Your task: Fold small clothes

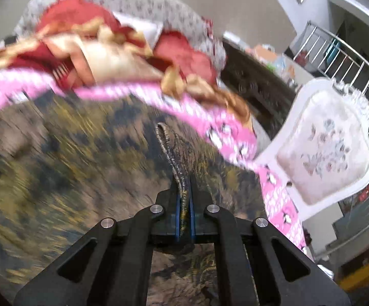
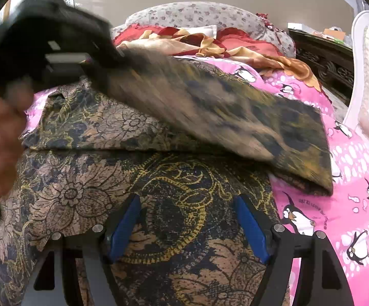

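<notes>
A brown, black and gold floral garment (image 2: 87, 183) lies spread on the pink penguin bedsheet (image 2: 358, 204). My left gripper (image 1: 184, 186) is shut on an edge of the garment (image 1: 169, 148) and holds it lifted. In the right wrist view that gripper (image 2: 57, 38) is a blurred black shape at upper left, carrying a fold of the garment (image 2: 222, 112) across the flat part. My right gripper (image 2: 187, 224) is open and empty, its blue pads (image 2: 124, 229) low over the garment.
A pile of red, gold and cream cloth (image 2: 210, 40) lies at the bed's far side against a grey floral pillow (image 2: 197, 15). A white upholstered chair (image 1: 324, 148) stands right of the bed. Dark carved furniture (image 2: 322, 56) and a metal railing (image 1: 337, 51) lie beyond.
</notes>
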Motion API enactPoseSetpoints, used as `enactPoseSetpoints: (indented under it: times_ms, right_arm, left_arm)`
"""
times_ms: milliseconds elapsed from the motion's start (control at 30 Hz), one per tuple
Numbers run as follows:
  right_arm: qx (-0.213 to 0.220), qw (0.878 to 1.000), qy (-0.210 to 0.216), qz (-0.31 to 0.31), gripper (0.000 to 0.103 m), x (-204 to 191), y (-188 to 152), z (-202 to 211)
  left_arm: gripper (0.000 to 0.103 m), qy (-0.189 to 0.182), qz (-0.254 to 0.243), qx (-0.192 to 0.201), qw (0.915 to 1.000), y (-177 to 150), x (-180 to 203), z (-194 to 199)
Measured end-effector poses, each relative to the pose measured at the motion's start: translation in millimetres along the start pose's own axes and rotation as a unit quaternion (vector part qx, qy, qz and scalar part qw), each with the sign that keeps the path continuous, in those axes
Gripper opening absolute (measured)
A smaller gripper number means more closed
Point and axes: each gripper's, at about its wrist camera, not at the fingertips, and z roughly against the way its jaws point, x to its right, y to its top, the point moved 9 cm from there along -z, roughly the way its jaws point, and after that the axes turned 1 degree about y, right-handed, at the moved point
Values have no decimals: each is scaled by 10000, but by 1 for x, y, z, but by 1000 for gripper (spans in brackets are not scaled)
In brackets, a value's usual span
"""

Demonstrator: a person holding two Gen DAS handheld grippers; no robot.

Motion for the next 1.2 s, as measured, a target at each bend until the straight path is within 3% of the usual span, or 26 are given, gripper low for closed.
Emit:
enactPoseSetpoints:
  times_ms: [167,467,667,867,900,1067,1200]
  right_arm:
    - [-18,10000,-67,32,74,0,-1,0]
    - [-48,9999,-105,48,74,0,-1,-1]
    - [-83,9999,-74,17,74,0,-1,-2]
    - [-109,9999,-72,9,74,1,-2,-4]
    - [-116,9999,-65,3,75,1,-2,-4]
    - [-129,9999,5,-96,75,2,-1,-2]
    - [384,9964,571,-499,75,17,22,30]
  left_arm:
    - [4,446,-56,269,9986,21,-47,47]
    - [4,1132,410,306,9923,-3,-147,100]
    - [4,1479,479,127,9878,-15,-175,89]
    - [6,2015,399,-844,9750,-45,-212,43]
    - [9,2026,415,-866,9745,-47,-215,42]
    - [13,2058,537,-544,9756,-47,-222,68]
    - [13,2248,480,119,9732,-29,-215,105]
